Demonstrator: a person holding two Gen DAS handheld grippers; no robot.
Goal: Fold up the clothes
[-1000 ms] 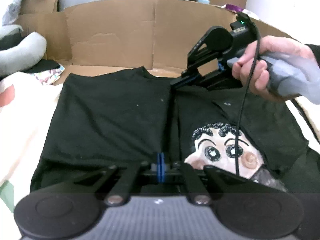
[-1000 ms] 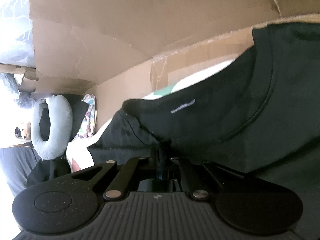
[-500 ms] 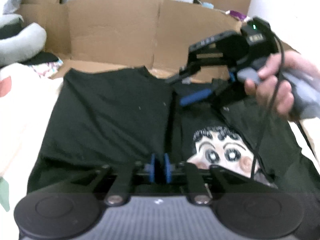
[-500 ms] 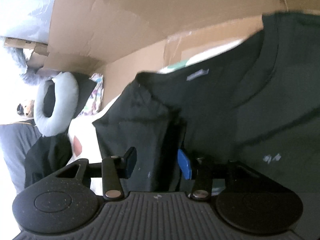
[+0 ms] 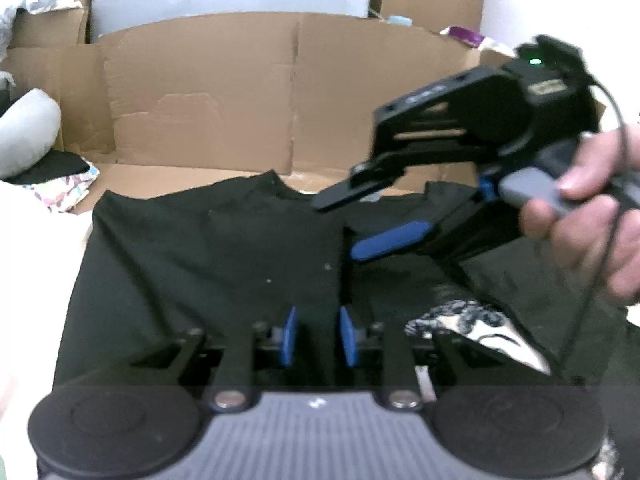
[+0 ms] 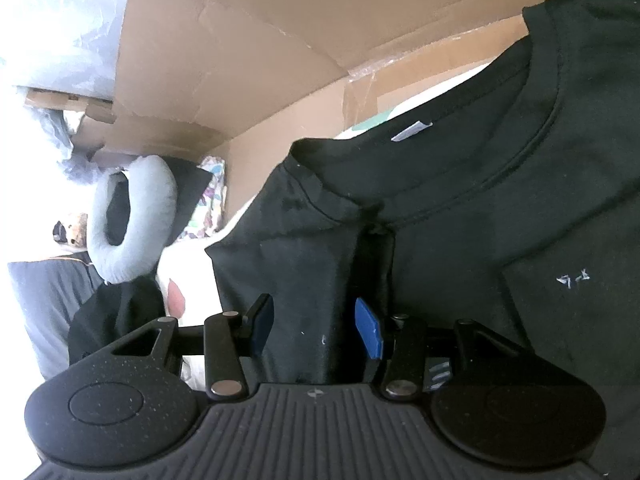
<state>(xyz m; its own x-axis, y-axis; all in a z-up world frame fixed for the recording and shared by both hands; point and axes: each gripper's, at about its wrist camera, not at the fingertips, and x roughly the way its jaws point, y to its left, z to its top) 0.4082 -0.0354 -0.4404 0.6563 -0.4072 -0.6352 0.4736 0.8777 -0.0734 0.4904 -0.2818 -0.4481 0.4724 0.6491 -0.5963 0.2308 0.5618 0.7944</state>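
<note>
Where the flattened cardboard box [image 5: 208, 92] stands open behind the work area, we note a black T-shirt [image 5: 208, 256] spread flat in front of it, its left side folded in to a centre crease. What the shirt lies on we cannot tell. A cartoon face print [image 5: 472, 328] shows at the right, partly cut off by the left tongs [image 5: 316, 336], whose jaws are opening with only flat cloth beneath them. The right tongs [image 5: 360, 220], held in a hand [image 5: 584, 216], stand apart above the collar, gripping nothing. A grey neck pillow [image 6: 132, 220] lies to the left; the left wrist view is blurred.
</note>
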